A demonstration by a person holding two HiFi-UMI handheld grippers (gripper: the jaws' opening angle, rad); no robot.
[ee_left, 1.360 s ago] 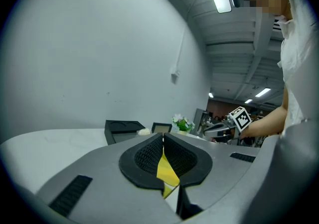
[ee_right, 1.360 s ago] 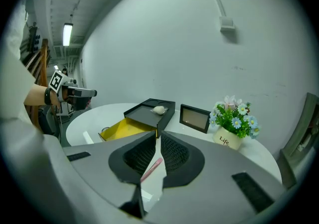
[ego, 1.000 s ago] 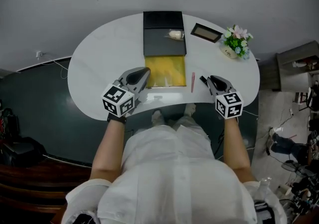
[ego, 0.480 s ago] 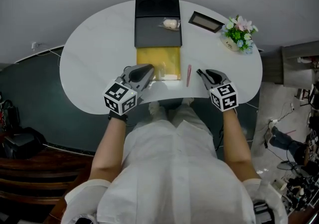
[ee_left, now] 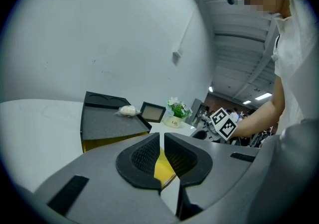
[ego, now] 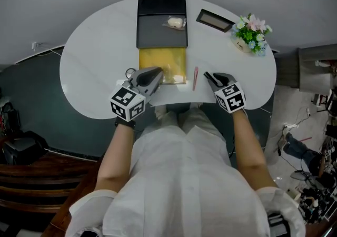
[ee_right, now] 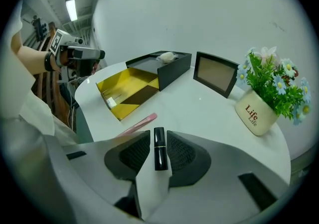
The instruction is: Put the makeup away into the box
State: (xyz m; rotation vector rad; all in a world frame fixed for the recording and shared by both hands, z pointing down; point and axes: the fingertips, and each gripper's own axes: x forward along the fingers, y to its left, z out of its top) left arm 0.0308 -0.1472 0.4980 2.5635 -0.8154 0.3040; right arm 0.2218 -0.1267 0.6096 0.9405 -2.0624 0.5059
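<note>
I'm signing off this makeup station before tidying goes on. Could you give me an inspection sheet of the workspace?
Surface: white curved table, no spills seen.
Job's things: box open, yellow inside; its black lid lies beyond it with a pale puff on top. A pink stick and a black lipstick lie right of the box.
Clutter: picture frame and flower pot at the table's far right.
Grippers: left gripper shut, empty, by the box's near corner. Right gripper has its jaws slightly apart around the lipstick, not clearly pressing.
Cables: thin cable on the floor, left of the table.
Surroundings: odds and ends on the floor at the right.
</note>
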